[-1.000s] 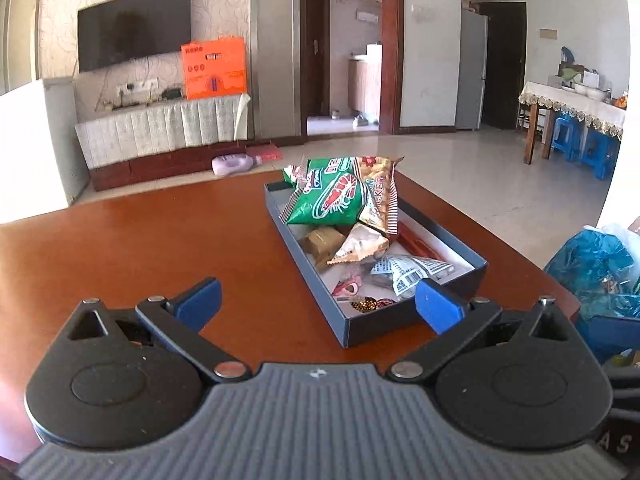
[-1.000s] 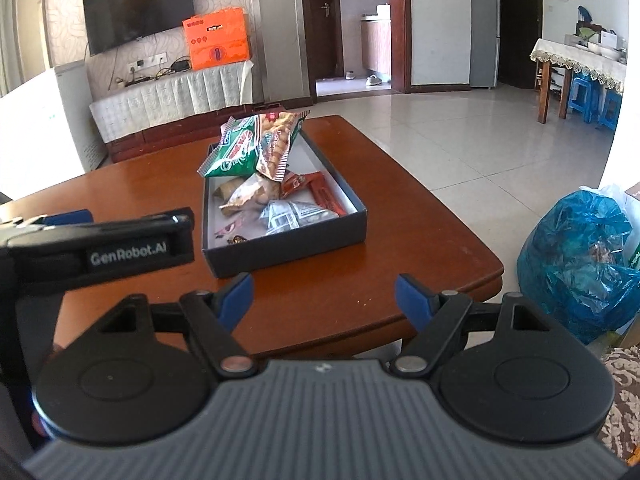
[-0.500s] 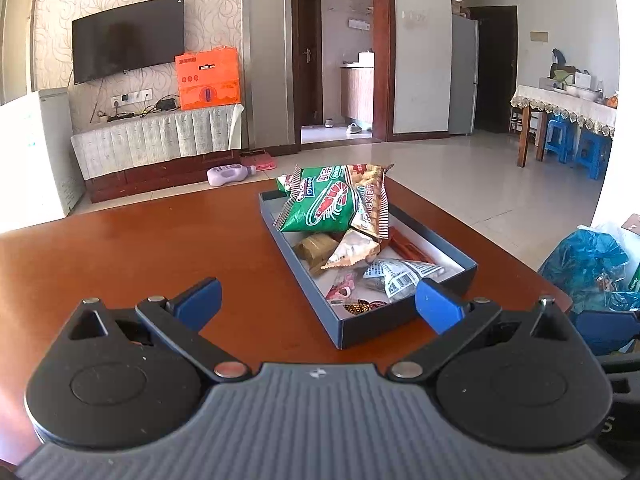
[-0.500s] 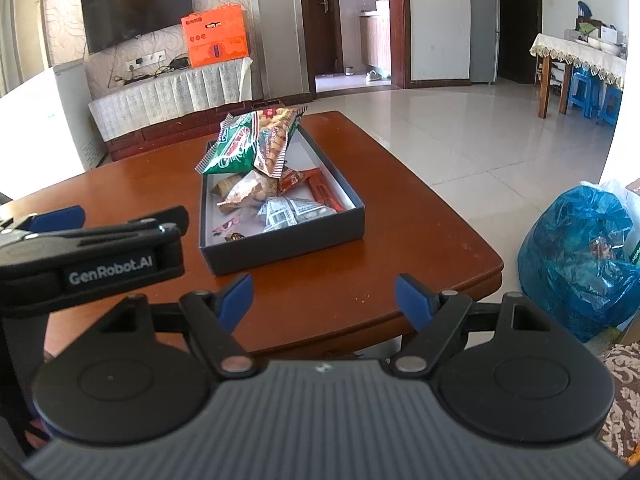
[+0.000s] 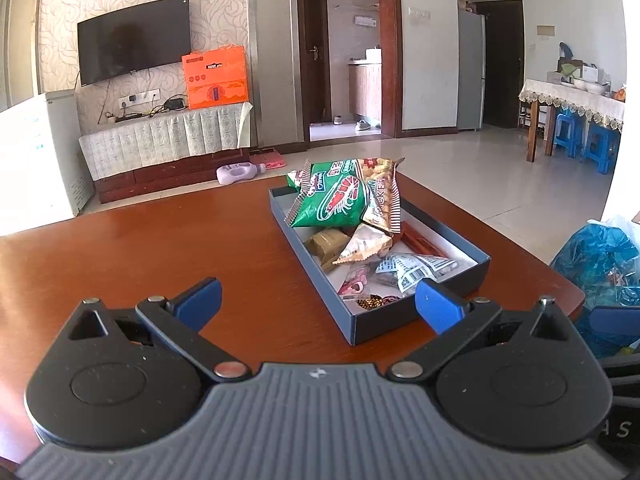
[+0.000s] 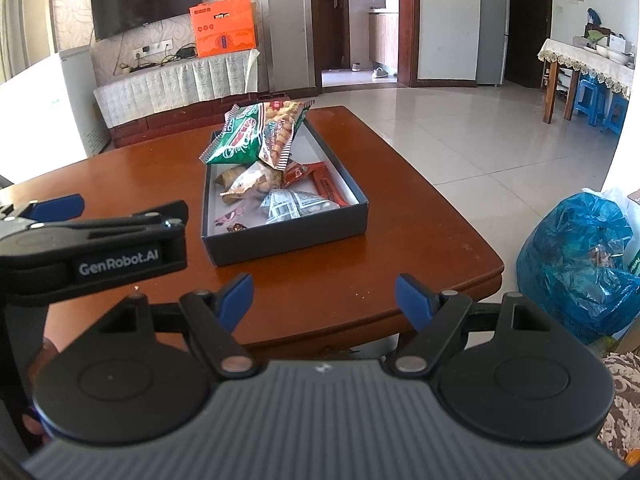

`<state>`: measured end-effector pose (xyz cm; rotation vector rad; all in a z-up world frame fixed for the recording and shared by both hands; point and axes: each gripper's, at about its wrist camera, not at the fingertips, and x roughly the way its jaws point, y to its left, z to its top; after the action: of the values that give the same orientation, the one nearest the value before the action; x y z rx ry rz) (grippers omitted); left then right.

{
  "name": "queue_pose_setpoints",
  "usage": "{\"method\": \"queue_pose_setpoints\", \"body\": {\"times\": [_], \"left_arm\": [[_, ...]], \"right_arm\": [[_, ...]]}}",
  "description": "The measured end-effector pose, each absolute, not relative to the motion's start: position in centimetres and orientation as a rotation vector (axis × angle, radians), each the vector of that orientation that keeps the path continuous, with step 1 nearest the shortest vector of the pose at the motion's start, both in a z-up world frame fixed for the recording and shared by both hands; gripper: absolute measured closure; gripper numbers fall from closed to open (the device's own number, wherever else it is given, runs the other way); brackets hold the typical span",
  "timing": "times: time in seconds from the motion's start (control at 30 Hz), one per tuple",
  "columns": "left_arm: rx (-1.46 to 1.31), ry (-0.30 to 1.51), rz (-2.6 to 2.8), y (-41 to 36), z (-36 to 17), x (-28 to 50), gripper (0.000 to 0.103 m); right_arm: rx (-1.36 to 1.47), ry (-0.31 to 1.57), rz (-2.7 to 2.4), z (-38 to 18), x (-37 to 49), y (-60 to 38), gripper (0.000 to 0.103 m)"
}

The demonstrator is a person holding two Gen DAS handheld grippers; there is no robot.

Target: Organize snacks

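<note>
bright daylight; sharp (fisheye-bowed edges)

A brown wooden table [image 5: 168, 248] carries one dark snack box [image 5: 420, 320].

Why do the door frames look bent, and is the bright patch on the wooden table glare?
In the left wrist view the fisheye lens bows straight lines near the edges, and the glossy reddish-brown wooden table carries pale window glare at its left. In the right wrist view the same sheen whitens the table's far left, the blue plastic bag glints in sun, and the dark blue snack tray stays sharp.
</note>
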<state>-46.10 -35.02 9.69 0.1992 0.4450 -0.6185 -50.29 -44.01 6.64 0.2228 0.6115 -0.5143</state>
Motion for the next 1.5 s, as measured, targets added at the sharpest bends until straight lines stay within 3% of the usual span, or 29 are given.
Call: {"method": "queue_pose_setpoints", "body": {"times": [1.5], "left_arm": [[0.207,0.436,-0.619,-34.69,9.64,-46.1,0.0]], "right_arm": [[0.22,0.639,-0.498,6.37,-50.08,-44.05,0.023]]}}
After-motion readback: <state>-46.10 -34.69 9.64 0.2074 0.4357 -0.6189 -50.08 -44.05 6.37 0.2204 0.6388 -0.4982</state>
